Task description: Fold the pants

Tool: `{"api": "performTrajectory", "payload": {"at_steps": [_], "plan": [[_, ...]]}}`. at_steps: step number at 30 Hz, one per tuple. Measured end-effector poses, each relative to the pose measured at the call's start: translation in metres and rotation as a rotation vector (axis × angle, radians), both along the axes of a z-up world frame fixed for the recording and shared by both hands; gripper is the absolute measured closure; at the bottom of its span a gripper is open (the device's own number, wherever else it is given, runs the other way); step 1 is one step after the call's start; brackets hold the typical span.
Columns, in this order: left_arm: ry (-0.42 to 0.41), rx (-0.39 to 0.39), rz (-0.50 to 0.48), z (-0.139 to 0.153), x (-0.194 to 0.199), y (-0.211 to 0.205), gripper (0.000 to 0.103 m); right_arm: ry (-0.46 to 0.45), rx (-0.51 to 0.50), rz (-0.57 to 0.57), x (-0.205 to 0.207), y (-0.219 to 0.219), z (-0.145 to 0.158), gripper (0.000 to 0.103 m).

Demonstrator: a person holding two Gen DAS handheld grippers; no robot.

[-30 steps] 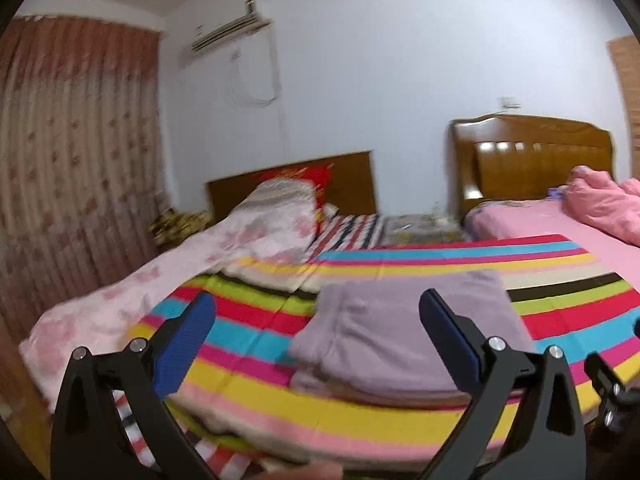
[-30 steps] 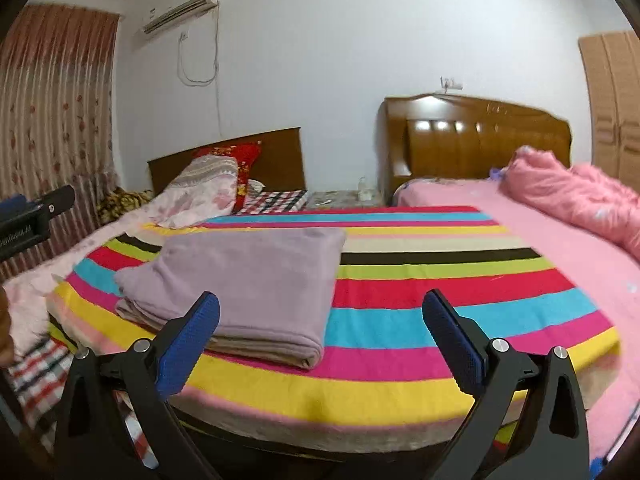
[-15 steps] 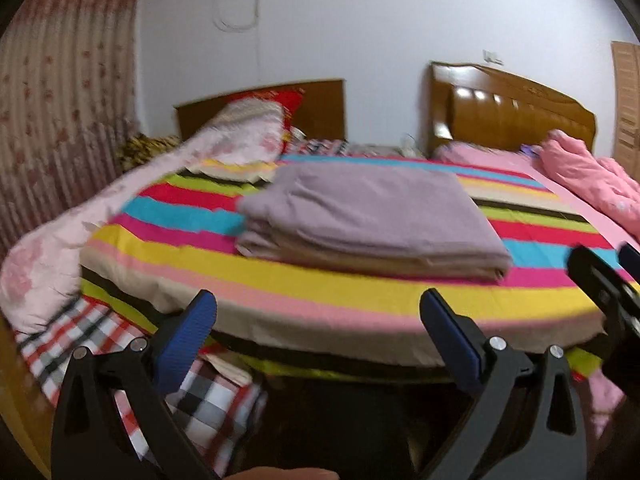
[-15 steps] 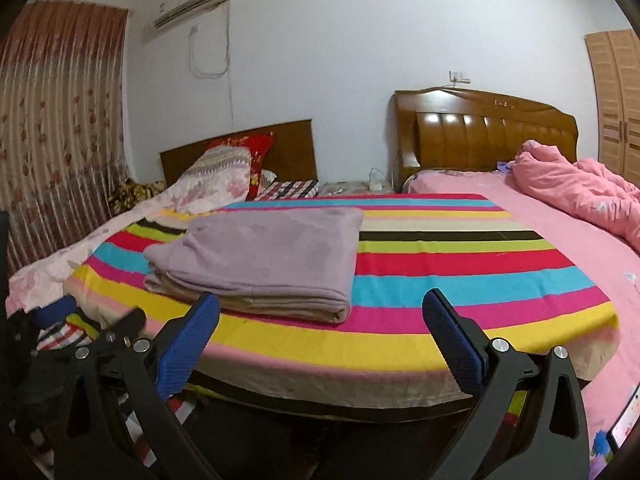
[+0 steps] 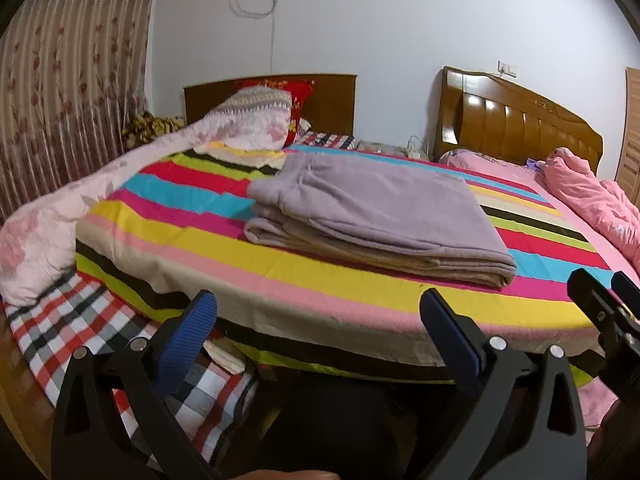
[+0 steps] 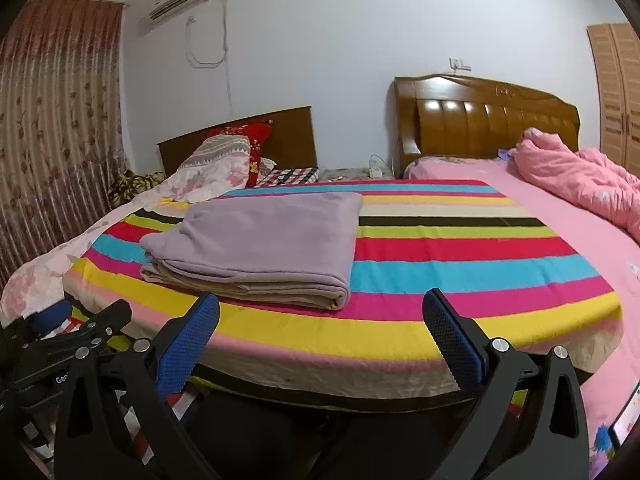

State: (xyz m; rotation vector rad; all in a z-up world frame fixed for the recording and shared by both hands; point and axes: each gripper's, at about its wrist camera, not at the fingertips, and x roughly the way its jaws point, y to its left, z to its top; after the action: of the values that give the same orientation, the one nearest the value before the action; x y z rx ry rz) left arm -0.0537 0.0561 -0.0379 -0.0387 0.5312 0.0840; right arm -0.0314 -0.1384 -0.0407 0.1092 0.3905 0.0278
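Lilac pants (image 5: 372,208) (image 6: 264,240) lie folded into a flat rectangular stack on the striped bed cover (image 5: 168,208) (image 6: 460,272). My left gripper (image 5: 320,320) hangs open below the near edge of the bed, short of the pants, with nothing between its blue pads. My right gripper (image 6: 320,320) is also open and empty, held back from the bed's front edge, with the pants ahead and to its left. Each gripper shows in the other's view: the right one (image 5: 604,308) at the far right, the left one (image 6: 60,328) at the lower left.
A pink floral quilt (image 5: 60,216) lies along the bed's left side over a checked sheet (image 5: 60,332). A second bed with a pink duvet (image 6: 580,176) and wooden headboard (image 6: 480,120) stands to the right. Curtains (image 6: 48,120) cover the left wall.
Both grippers have drawn back and down from the bed, so its front edge now shows. The folded pants have stayed in place. Both grippers remain open.
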Motion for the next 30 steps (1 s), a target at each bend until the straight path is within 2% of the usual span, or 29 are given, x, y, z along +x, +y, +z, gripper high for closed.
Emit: {"api": "performTrajectory", "payload": {"at_steps": [7,30], "plan": [[-0.03,0.022,0.001,0.005,-0.0036,-0.0028,0.002,0.008,0.003,0.002,0.0002,0.0001,-0.0001,0.005],[-0.005,-0.006,0.013,0.0023,-0.0012,-0.001,0.002,0.009,-0.009,0.009,0.0009,0.0005,-0.001,0.005]]}}
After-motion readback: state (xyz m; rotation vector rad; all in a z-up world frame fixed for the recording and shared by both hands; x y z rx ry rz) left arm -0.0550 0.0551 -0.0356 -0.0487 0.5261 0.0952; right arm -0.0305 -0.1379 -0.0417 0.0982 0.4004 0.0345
